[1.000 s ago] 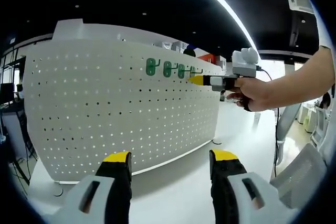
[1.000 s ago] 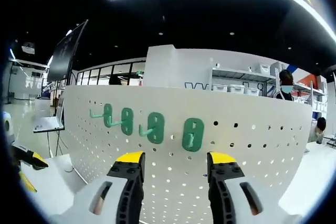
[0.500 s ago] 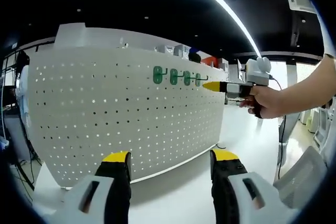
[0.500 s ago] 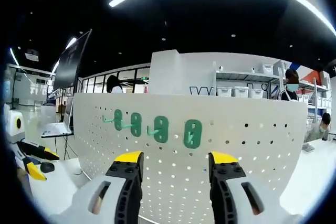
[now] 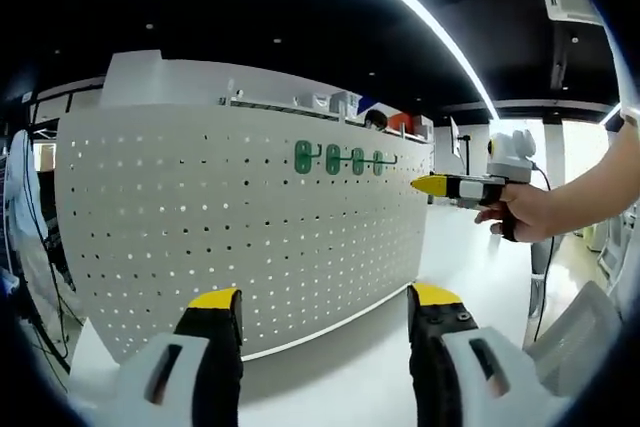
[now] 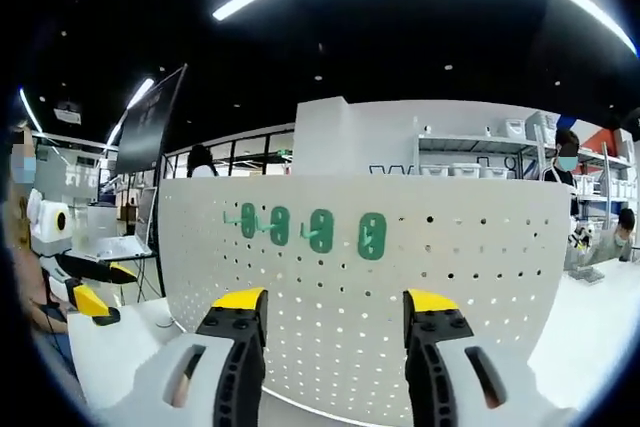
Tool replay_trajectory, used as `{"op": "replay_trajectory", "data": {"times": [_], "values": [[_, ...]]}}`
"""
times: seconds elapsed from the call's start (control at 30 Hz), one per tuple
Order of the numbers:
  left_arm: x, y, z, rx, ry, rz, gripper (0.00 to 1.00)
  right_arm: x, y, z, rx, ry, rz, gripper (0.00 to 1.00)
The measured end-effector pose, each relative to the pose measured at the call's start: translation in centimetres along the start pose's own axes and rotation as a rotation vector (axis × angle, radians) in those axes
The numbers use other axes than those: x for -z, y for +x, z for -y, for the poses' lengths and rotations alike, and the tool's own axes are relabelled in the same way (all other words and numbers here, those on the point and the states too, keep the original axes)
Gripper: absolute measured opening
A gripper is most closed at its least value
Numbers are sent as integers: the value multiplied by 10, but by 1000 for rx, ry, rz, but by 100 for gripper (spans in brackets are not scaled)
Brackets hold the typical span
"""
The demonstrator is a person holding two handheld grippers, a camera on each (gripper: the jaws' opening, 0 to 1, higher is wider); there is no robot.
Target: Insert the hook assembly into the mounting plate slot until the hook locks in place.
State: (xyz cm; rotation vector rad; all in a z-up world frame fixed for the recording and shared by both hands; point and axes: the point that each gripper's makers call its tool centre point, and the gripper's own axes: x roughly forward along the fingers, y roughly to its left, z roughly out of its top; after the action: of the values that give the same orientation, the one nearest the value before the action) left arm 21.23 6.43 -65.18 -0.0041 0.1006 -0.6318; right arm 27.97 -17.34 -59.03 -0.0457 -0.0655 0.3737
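Setting: Large indoor hall with a dark ceiling and long light strips; a white perforated mounting plate (image 5: 240, 217) stood upright on a pale surface, with shelving behind it at 12 o'clock.
Hooks: four green hook assemblies (image 6: 320, 231) sat in a row near the plate's upper edge, at about 12 o'clock in the right gripper view and 1 o'clock in the left gripper view (image 5: 340, 159).
Appearance of hooks: each showed a flat, rounded green backing piece; thin prongs projected from at least the two at the 9 o'clock end. Whether every one was fully locked could not be told.
Left gripper: the left gripper (image 5: 325, 305) had its yellow-tipped jaws spread wide, nothing between them, well apart from the plate.
Right gripper: the right gripper (image 6: 336, 306) likewise had its jaws parted and empty; in the left gripper view it appeared at 3 o'clock (image 5: 432, 184), held in a hand (image 5: 520, 212), near the row but apart from it.
Step in hand: apparently all hooks were seated, both grippers standing clear.
Next move: likely a check of the locking, or a stop.
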Motion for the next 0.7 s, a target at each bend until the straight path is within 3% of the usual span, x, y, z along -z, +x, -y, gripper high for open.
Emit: {"op": "replay_trajectory", "data": {"times": [0.7], "values": [[-5, -17, -6, -33, 31, 9, 74, 20, -43, -2, -13, 4, -34, 57]]}}
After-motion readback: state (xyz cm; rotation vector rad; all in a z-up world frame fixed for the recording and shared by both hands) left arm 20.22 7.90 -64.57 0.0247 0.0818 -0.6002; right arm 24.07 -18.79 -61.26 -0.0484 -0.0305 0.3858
